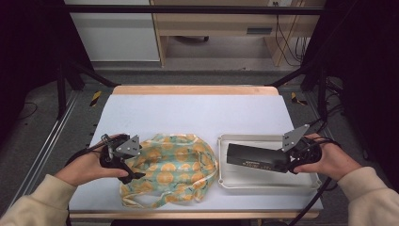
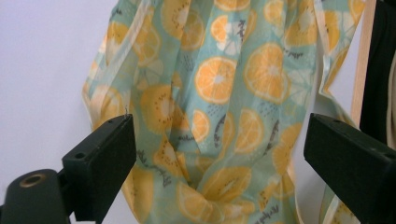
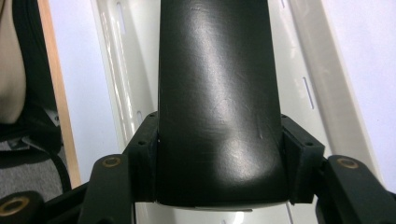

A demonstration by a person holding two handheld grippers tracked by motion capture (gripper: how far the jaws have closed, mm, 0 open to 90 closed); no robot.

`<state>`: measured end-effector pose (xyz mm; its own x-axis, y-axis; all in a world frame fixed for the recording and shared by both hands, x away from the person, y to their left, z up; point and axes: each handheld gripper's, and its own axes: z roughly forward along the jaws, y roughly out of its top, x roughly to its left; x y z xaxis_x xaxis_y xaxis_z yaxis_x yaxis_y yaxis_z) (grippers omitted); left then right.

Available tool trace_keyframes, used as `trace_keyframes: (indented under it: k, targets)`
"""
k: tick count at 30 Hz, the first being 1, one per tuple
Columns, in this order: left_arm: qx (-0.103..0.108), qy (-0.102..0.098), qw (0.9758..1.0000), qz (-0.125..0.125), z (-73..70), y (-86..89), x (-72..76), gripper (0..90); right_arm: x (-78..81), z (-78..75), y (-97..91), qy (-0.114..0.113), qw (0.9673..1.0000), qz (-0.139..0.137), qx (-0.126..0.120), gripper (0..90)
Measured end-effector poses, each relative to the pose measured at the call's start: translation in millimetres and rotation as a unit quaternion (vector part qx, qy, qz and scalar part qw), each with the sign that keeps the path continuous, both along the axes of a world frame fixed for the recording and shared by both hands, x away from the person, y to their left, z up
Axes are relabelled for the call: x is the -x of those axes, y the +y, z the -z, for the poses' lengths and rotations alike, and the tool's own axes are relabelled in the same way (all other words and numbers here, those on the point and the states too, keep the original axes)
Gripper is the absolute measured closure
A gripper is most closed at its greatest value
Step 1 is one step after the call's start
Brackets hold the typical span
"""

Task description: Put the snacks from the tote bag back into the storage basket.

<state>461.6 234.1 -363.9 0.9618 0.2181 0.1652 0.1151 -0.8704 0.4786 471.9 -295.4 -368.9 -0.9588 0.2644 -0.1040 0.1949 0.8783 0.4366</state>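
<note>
A fabric bag printed with orange slices on teal lies crumpled on the table, front and left of centre. My left gripper is at the bag's left edge. In the left gripper view its jaws stand wide apart over the bag, open, with nothing pressed between them. A long black case lies lengthwise over a white tray at the right. My right gripper is shut on the case's right end. In the right gripper view both pads press the sides of the case. Whether the case rests on the tray I cannot tell.
The table has a pale surface and a wooden edge, with bare room across its far half. Dark frame posts stand at both sides. The front edge lies just below the bag and the tray.
</note>
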Motion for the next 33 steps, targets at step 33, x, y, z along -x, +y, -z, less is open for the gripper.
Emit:
trace_keyframes:
  k: [33]
  targets:
    - [0.009, -0.002, 0.9998, -0.016, 3.4, 16.2, 3.5, 9.4, -3.0, 28.9, 2.4, 0.023, 0.9982, -0.054, 0.01, 43.1]
